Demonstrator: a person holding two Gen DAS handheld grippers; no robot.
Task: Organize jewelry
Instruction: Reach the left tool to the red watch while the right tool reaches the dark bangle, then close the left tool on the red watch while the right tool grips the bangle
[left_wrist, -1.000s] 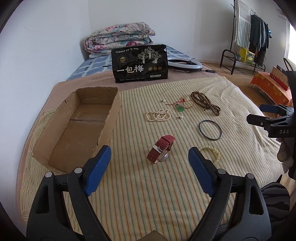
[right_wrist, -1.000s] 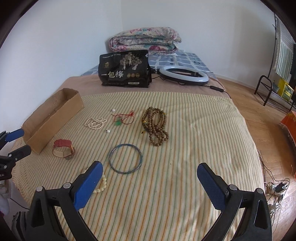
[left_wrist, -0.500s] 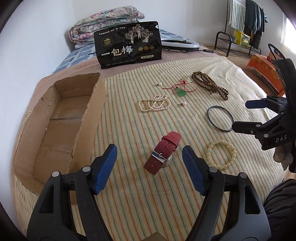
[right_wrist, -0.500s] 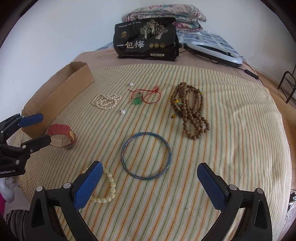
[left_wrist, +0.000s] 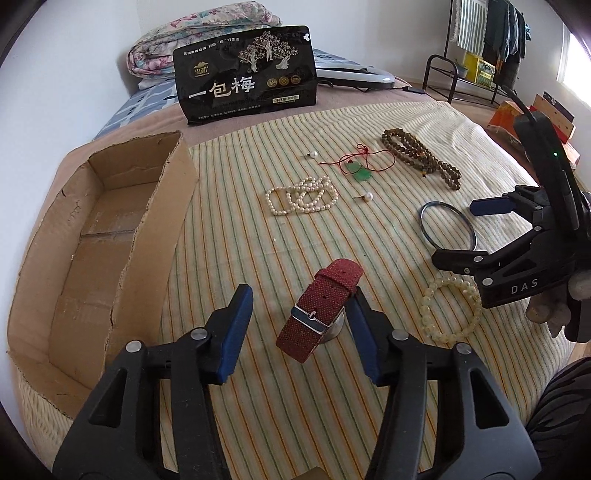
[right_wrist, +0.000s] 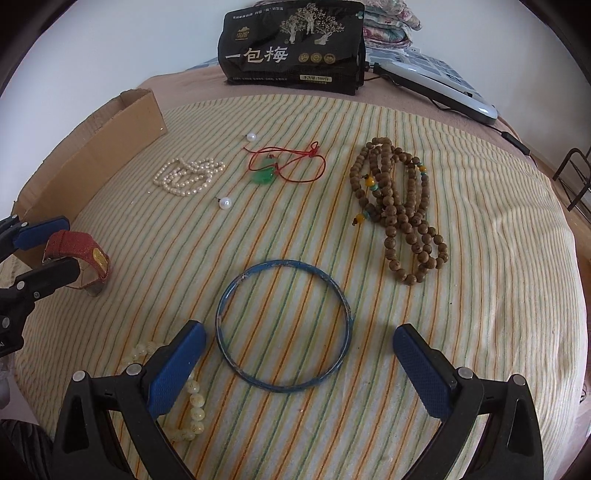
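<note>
Red woven strap marks the piece in hand: the watch stands on its edge on the striped bed cover, between the blue pads of the left tongs, whose jaws are closing. In the left wrist view the right-hand pad lies against or just beside the strap and case, while the left-hand pad still has a clear gap to the strap, so nothing is pinched yet. The cardboard box, the likely home for the pieces, sits open just beyond that left-hand pad.

To do this well, I judge the pads should meet the strap loop across its flat sides, low enough to catch the metal case as well, since a soft strap gripped high may fold and let the watch swing or slip. Close gently, lift straight up, then carry it across over the box wall before letting go.

The right tongs hang spread wide above the blue bangle, holding nothing; its near rim lies between the pads. A cream bead bracelet lies partly under the left-hand pad, so a careless close there might snag it.
</note>
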